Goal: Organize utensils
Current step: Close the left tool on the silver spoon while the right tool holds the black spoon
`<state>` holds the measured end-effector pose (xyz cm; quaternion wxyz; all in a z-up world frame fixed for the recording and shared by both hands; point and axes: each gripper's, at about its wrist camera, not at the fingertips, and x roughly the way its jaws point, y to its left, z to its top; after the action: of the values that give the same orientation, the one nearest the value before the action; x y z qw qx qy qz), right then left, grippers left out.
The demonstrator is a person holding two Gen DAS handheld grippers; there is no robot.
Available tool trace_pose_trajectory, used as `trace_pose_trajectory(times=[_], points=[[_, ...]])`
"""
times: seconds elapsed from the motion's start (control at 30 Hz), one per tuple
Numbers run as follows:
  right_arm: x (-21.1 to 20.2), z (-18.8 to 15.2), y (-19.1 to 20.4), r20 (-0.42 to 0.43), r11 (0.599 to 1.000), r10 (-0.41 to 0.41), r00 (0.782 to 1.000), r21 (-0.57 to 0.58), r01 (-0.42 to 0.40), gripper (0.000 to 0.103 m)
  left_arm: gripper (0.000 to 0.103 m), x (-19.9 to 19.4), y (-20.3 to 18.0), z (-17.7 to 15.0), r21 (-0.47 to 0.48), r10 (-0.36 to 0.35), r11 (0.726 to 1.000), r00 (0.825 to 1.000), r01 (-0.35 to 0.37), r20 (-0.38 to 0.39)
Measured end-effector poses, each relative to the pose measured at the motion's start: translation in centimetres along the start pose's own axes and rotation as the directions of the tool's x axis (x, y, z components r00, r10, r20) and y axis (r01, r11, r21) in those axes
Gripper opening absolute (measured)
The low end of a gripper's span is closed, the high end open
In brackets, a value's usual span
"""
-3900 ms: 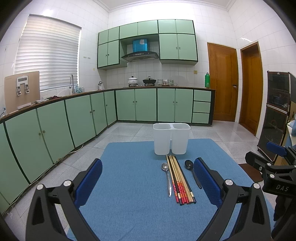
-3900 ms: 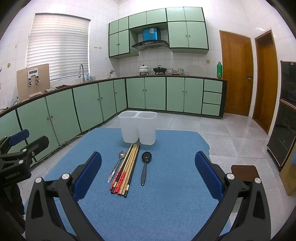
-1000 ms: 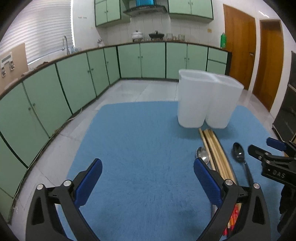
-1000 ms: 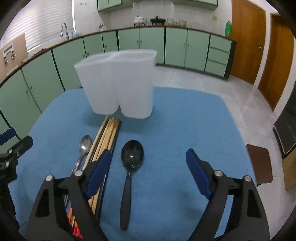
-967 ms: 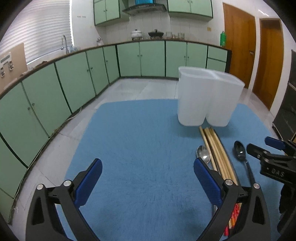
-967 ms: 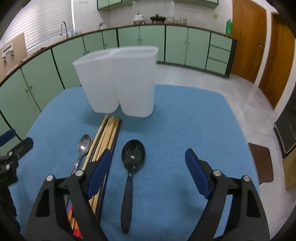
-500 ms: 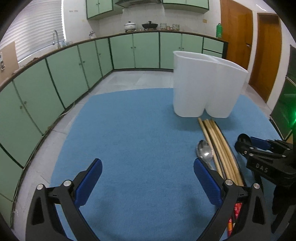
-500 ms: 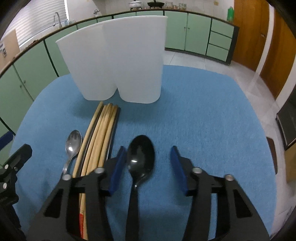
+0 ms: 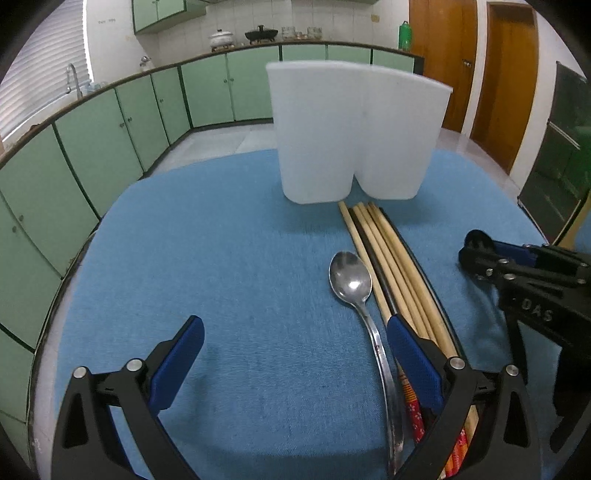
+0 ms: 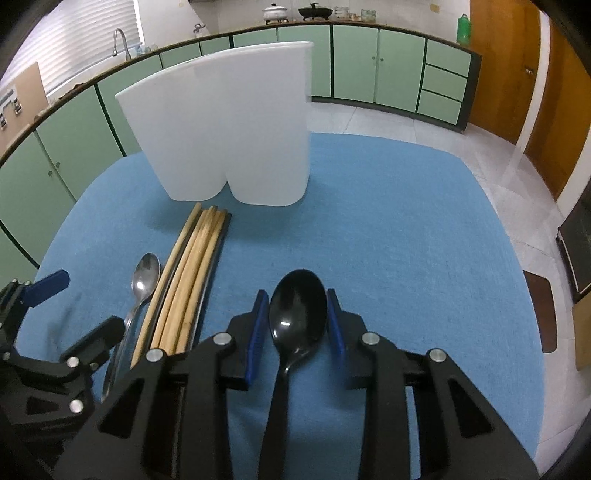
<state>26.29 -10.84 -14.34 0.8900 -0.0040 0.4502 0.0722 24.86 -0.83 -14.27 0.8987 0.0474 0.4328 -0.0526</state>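
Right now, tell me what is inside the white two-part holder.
Nothing can be told: the white holder is seen from the side, and its opaque walls hide both compartments. The chopsticks, metal spoon and black spoon lie outside it on the blue mat.

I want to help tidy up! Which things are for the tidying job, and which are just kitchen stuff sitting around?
For the job:
black spoon, in the right claw
silver spoon
chopsticks
white two-part holder
left claw, open

Just sitting around:
pots on the counter
green bottle
tap
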Motion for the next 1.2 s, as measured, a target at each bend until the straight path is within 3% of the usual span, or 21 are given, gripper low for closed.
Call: trace_pose_trajectory(times=[0.17, 0.5, 0.73, 1.2], points=[[0.2, 0.2, 0.0, -0.004, 1.000, 0.006, 1.000, 0.011, -0.006, 0.030, 0.098, 1.4, -0.6, -0.1, 0.022, 0.022, 1.000, 0.999, -0.021, -0.044], [0.7, -0.8, -0.1, 0.006, 0.999, -0.034, 0.999, -0.006, 0.034, 0.030, 0.098, 1.8, 2.5, 0.4, -0.015, 0.082, 0.996, 0.995, -0.083, -0.050], [1.0, -0.7, -0.1, 0.004, 0.999, -0.039, 0.999, -0.017, 0.040, 0.032, 0.097, 2.0, 2.7, 1.8, -0.042, 0.009, 0.999, 1.000, -0.010, -0.023], [1.6, 0.3, -0.9, -0.040, 1.000, -0.014, 0.999, -0.002, 0.014, 0.037, 0.097, 5.7, 2.8, 6.1, 0.004, 0.044, 0.999, 0.997, -0.044, -0.065]])
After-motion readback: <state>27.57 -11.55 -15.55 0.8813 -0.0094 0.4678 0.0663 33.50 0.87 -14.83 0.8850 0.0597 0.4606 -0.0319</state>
